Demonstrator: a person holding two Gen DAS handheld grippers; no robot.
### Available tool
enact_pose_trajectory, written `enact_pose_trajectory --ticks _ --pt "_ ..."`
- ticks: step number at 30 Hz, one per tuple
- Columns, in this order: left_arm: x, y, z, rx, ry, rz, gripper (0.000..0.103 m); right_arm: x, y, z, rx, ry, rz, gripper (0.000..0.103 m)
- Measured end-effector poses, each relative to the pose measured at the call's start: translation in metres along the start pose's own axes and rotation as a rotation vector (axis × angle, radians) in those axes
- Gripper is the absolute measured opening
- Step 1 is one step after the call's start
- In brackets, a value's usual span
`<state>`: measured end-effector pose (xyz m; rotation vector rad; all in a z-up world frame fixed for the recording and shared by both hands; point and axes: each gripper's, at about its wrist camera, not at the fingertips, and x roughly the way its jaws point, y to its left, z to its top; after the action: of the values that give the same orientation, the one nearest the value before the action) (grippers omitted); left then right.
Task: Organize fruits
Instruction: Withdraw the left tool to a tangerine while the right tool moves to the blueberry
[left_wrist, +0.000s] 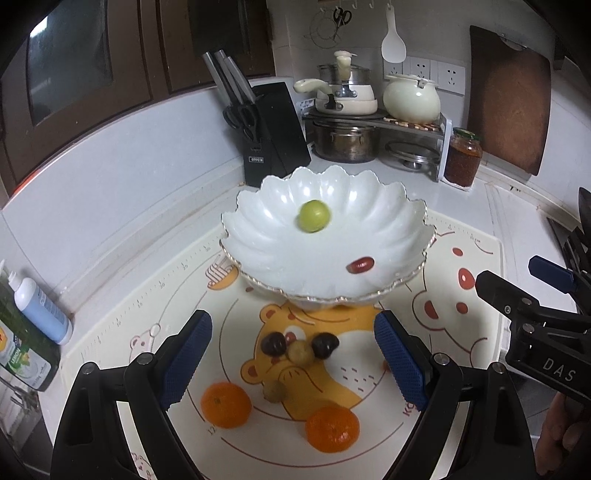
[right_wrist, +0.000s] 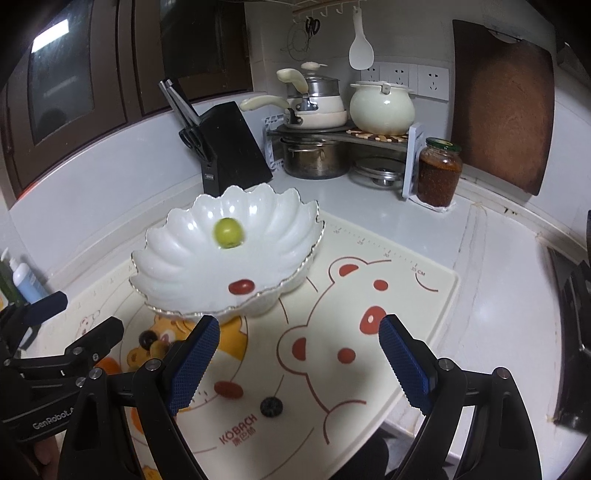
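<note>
A white scalloped bowl (left_wrist: 388, 221) stands on the bear-print mat (left_wrist: 480, 266) and holds a green fruit (left_wrist: 313, 215) and a red date (left_wrist: 360, 265). My left gripper (left_wrist: 293, 360) is open and empty above loose fruit on the mat: two oranges (left_wrist: 225, 404) (left_wrist: 332, 428), two dark fruits (left_wrist: 272, 343) (left_wrist: 325, 344) and two pale longans (left_wrist: 300, 353) (left_wrist: 275, 391). My right gripper (right_wrist: 299, 356) is open and empty, right of the bowl (right_wrist: 177, 258). Below it lie a red date (right_wrist: 228, 389) and a dark berry (right_wrist: 271, 406). The right gripper also shows at the left view's right edge (left_wrist: 517, 284).
A black knife block (left_wrist: 275, 133), stacked pots on a rack (left_wrist: 347, 122), a cream pot (left_wrist: 410, 96), a sauce jar (left_wrist: 461, 157) and a wooden board (left_wrist: 511, 99) line the back. Bottles (left_wrist: 40, 310) stand at the left. A stove (right_wrist: 576, 332) is at the right.
</note>
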<state>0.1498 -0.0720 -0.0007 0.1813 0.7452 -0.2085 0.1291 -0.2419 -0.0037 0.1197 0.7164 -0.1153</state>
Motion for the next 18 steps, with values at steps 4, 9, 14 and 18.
enact_pose_trajectory --ticks 4,9,14,18 --pt "-0.001 -0.001 -0.01 -0.003 0.009 0.009 0.09 0.001 -0.001 -0.009 -0.009 0.01 -0.003 0.089" --pt "0.0 -0.003 -0.023 -0.01 0.024 0.017 0.09 0.003 -0.001 -0.021 -0.018 0.024 0.002 0.089" --pt "0.003 -0.006 -0.035 -0.006 0.048 0.014 0.09 0.006 -0.003 -0.032 -0.024 0.04 0.006 0.089" --pt "0.003 -0.007 -0.045 -0.009 0.055 0.018 0.09 0.008 -0.004 -0.042 -0.036 0.052 0.014 0.089"
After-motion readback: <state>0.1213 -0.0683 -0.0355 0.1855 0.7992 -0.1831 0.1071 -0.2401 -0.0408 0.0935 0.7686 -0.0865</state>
